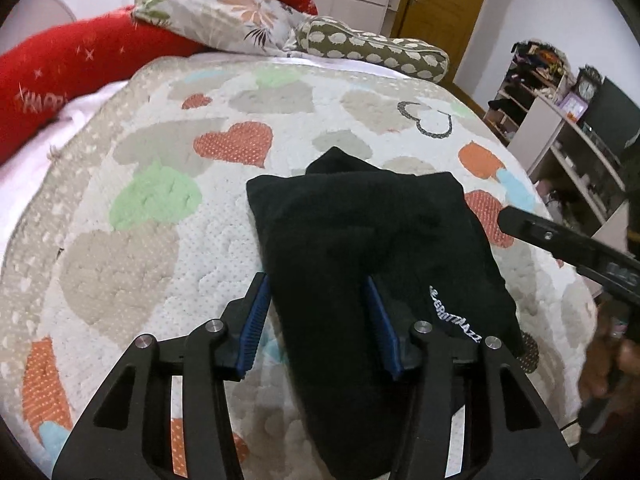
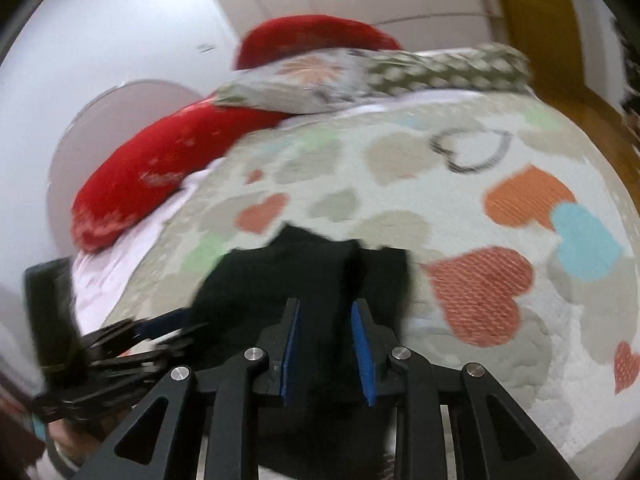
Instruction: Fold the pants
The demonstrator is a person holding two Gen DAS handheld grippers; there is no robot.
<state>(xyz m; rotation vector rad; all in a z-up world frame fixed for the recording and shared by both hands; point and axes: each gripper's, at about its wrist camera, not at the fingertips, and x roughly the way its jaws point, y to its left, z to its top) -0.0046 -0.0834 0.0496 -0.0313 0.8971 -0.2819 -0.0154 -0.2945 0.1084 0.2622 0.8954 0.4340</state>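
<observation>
The left gripper (image 1: 318,312) hangs wide apart above the folded black pants (image 1: 360,240), gripping nothing. The right gripper (image 2: 326,334), jaws parted, straddles a pants (image 2: 304,276) ridge. Beyond lies the heart-patterned quilt (image 1: 168,160), with red pillows (image 1: 72,68) farther off.

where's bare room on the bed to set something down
Bare quilt lies left of the pants, out toward its edge. Another bare stretch runs between the pants and the pillows. Right of the pants it is tight: the right gripper hovers there, near the bed's edge.
</observation>
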